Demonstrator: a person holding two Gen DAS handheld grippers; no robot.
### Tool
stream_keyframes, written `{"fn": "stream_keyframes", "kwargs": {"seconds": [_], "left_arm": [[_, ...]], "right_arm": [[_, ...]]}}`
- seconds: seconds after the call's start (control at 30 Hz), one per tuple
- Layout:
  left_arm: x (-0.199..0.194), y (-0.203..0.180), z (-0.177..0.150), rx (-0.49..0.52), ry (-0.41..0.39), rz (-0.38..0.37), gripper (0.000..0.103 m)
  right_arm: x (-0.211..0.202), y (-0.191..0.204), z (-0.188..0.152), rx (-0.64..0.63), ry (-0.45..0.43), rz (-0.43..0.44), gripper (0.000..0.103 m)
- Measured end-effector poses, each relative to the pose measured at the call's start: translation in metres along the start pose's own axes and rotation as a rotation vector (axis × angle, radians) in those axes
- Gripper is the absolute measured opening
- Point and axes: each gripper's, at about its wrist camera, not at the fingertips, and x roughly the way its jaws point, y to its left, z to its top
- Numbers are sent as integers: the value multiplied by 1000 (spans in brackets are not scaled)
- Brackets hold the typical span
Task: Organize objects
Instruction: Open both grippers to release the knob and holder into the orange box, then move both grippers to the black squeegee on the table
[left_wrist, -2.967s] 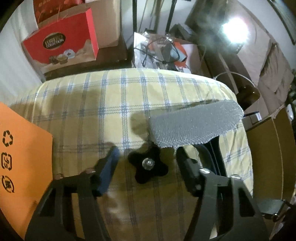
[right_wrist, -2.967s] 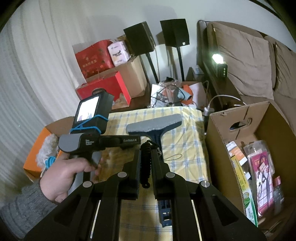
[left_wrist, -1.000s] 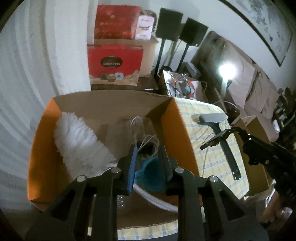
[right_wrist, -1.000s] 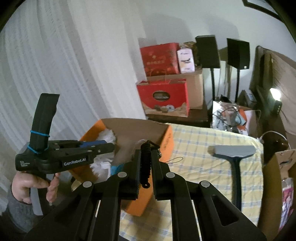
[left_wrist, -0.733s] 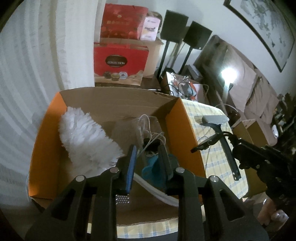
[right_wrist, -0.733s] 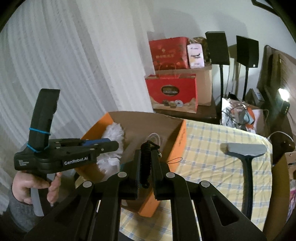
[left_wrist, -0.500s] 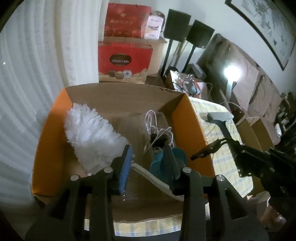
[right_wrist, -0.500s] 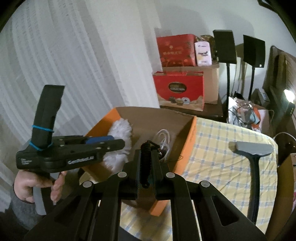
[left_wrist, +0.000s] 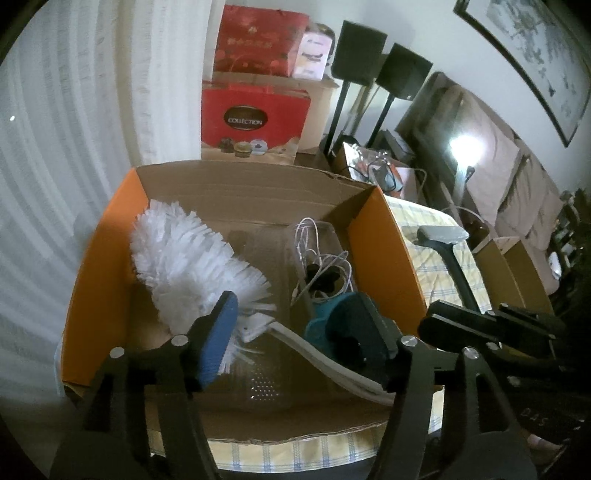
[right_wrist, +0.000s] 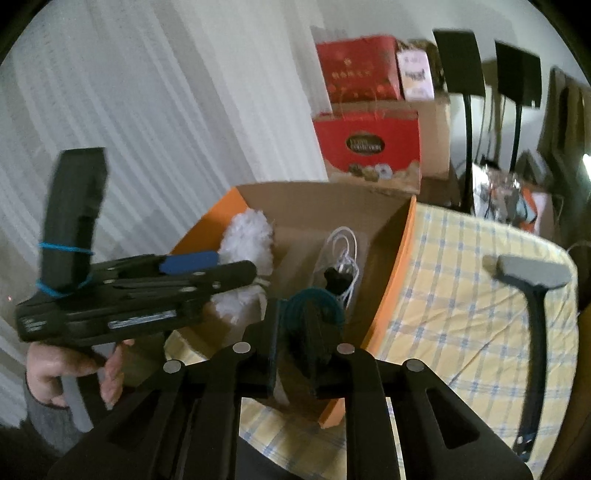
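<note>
Both sets of jaws are opening: the left gripper (left_wrist: 295, 325) spreads wide over the orange box (left_wrist: 402, 258), nothing pinched, the black knob (left_wrist: 325, 275) lying released on the white cable (left_wrist: 321, 258) beside the duster (left_wrist: 192, 258). Right gripper (right_wrist: 295, 339) parts slightly around a teal-and-black item (right_wrist: 312, 299), contact unclear and identity hard to make out. The squeegee (right_wrist: 532, 284) waits on the checked cloth (right_wrist: 461, 295).

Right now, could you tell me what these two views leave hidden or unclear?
- Teal object, right wrist: half hidden behind the opening right claw; nothing visibly held.
- Duster handle, left wrist: crossed by the opening, empty left claw.
- Long-handled tool, right wrist: end cut off by the frame edge.
</note>
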Motion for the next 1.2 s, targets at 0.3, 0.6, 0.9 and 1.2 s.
{"fn": "stream_keyframes", "kwargs": {"seconds": [0.3,0.6,0.9,1.2], "left_arm": [[2,-3,1,5,-6,-4,81],[-1,-26,3,55,-29,-6,98],[-1,-51,6,96,-44,-3,103],[4,-81,7,133,-44,-27,103]], "right_arm": [[-10,-7,-2,3,-34,-35,28],[-41,-19,0,6,-99,-113,53],[-59,-45,-6,30,-110,-221,77],[-80,-74,-13,73,-123,-295,87]]}}
